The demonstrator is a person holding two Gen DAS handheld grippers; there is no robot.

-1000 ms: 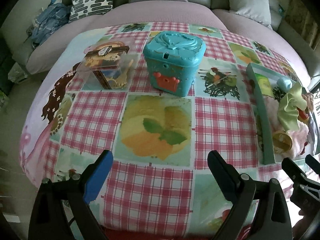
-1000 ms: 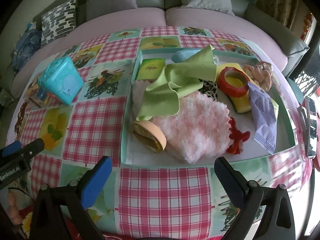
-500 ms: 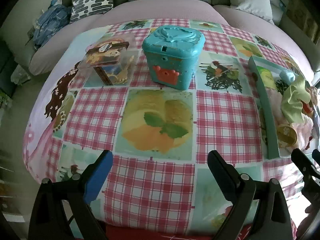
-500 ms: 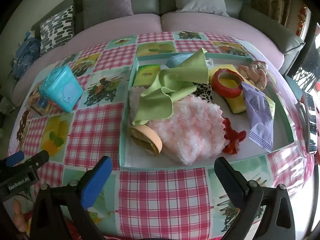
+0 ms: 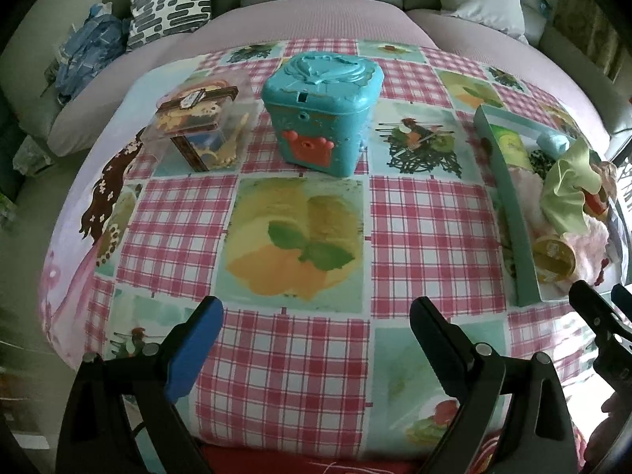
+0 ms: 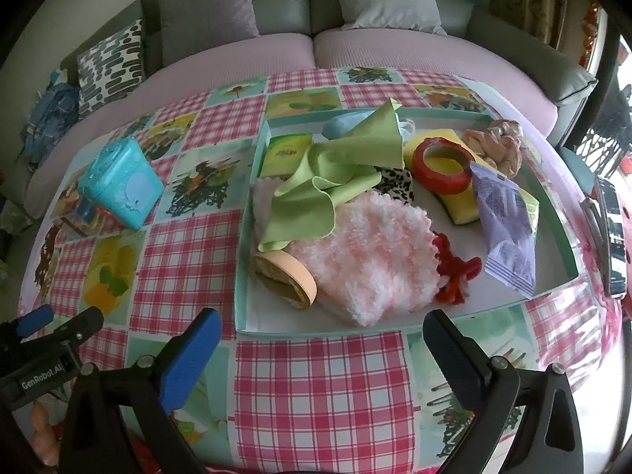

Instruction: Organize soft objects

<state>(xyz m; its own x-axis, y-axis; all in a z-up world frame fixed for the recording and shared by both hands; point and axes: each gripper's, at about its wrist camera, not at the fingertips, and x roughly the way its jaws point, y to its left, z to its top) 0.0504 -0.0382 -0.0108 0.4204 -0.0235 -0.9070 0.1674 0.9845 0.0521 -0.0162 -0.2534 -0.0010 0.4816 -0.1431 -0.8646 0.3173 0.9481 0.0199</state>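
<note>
Left wrist view: the left gripper (image 5: 314, 326) hangs level over the near edge of the checked tablecloth (image 5: 426, 233), jaws spread wide and holding nothing. Ahead stand a teal box (image 5: 322, 112) and, just to its left, a clear case (image 5: 197, 130); the tray (image 5: 509, 205) lies off to the right. Right wrist view: the right gripper (image 6: 322, 339) is likewise parted and empty, poised just short of the tray's near rim (image 6: 316, 330). Inside the tray, a green cloth (image 6: 331, 185) lies draped partly over a pink fluffy cloth (image 6: 375, 260) (both touching), with a red tape roll (image 6: 442, 164), a purple packet (image 6: 505, 233) and a beige scrunchie (image 6: 493, 146) further right.
</note>
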